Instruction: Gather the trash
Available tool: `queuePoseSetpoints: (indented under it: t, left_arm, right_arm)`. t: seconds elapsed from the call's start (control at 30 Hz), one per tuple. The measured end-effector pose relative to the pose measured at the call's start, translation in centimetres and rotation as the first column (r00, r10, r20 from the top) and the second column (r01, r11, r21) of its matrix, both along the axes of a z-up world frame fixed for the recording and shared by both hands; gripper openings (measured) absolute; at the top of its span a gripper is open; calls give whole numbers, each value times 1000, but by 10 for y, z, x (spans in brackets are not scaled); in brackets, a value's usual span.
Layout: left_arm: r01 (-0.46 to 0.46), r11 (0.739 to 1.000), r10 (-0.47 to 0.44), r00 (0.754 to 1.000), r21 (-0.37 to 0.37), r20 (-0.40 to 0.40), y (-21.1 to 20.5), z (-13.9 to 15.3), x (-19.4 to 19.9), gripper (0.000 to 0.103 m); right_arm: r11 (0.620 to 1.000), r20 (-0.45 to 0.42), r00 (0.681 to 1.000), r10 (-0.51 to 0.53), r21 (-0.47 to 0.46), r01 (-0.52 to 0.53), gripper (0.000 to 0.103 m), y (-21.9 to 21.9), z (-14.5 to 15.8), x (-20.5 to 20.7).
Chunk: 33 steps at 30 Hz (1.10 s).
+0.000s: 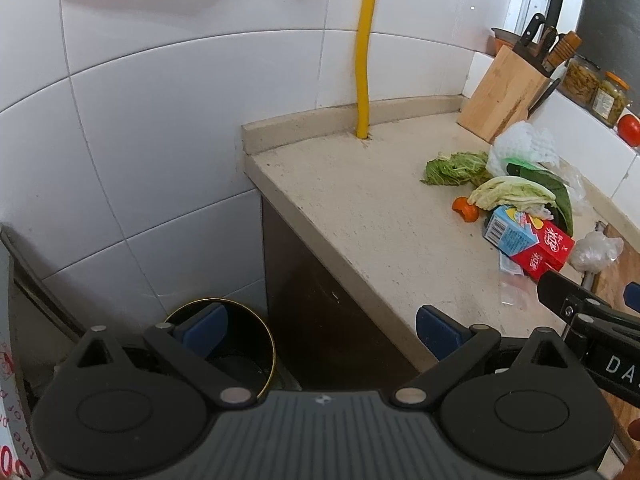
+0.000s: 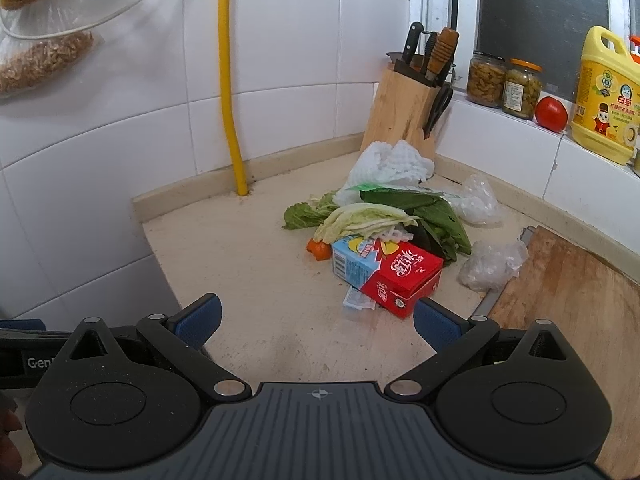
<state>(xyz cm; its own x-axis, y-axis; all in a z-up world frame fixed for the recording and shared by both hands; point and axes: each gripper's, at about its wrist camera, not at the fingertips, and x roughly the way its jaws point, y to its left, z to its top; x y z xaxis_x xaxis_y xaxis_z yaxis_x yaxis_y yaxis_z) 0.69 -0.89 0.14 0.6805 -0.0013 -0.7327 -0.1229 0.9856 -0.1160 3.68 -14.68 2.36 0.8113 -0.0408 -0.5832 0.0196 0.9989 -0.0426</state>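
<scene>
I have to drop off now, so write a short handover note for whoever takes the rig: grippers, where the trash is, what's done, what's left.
Left gripper: open, empty, at the counter's end, above the bin on the floor.
Right gripper: open, empty, facing the trash pile.
On the countertop: red and blue carton, cabbage leaves, orange scrap, white foam net, crumpled plastic bags, small wrapper.
Done: nothing visibly collected.
Left: the whole pile; the carton is nearest the right gripper.

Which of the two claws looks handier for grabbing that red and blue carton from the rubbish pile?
The right claw. It is open and faces the carton, which lies just ahead between its fingers. The left claw, also open, points off the counter's edge, above the bin.
</scene>
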Motion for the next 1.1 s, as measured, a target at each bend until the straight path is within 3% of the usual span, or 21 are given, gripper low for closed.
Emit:
queuePoseSetpoints:
  t: [0.63,1.1]
  left_arm:
    - [82,997,-81,996,16,-26,-27,-5,25,96]
    - [77,997,-76,996,27,-46,-35,-11,46,95]
  right_arm:
    - [998,-30,998,-64,5,64,103,-20,-6,6]
    - [998,-69,996,-64,-3,64,103,-34,-11,32]
